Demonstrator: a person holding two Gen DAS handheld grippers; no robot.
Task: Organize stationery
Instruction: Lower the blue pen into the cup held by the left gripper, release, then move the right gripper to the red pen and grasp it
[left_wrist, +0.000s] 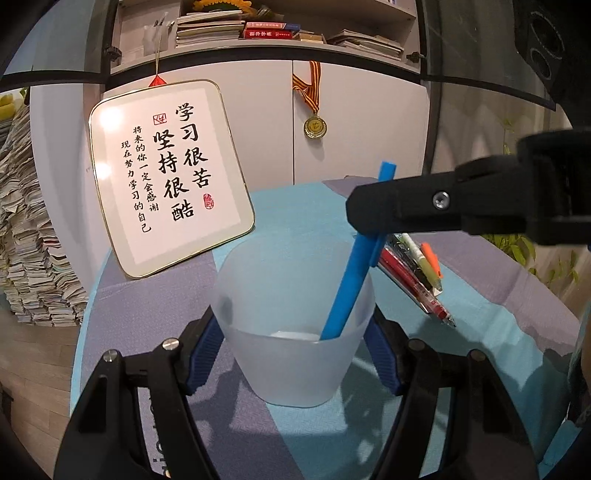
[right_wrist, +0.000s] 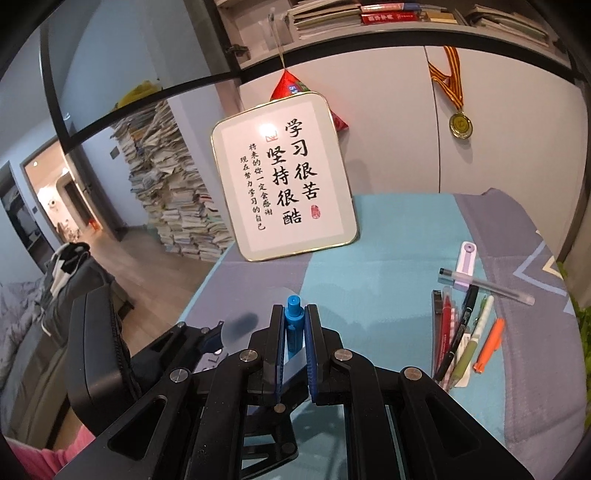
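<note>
One frosted translucent plastic cup (left_wrist: 295, 332), upright on the cloth-covered desk (left_wrist: 295, 218), clamped between the left gripper (left_wrist: 291, 354) fingers. One slim blue plastic pen (left_wrist: 351, 280), pinched by the right gripper (right_wrist: 295, 325) fingers, tip inside the cup. Loose pens (right_wrist: 469, 332) lie in a cluster just right; the desk's centre lies bare.

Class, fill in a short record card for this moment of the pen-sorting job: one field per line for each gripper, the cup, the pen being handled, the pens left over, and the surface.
Left gripper: closed around the frosted cup, steadying it
Right gripper: shut on the blue pen
Blue pen: lower end inside the cup, leaning on its rim
Loose pens: lying to the right of the cup
Surface: blue and grey cloth
Backdrop: framed calligraphy sign, upright
</note>
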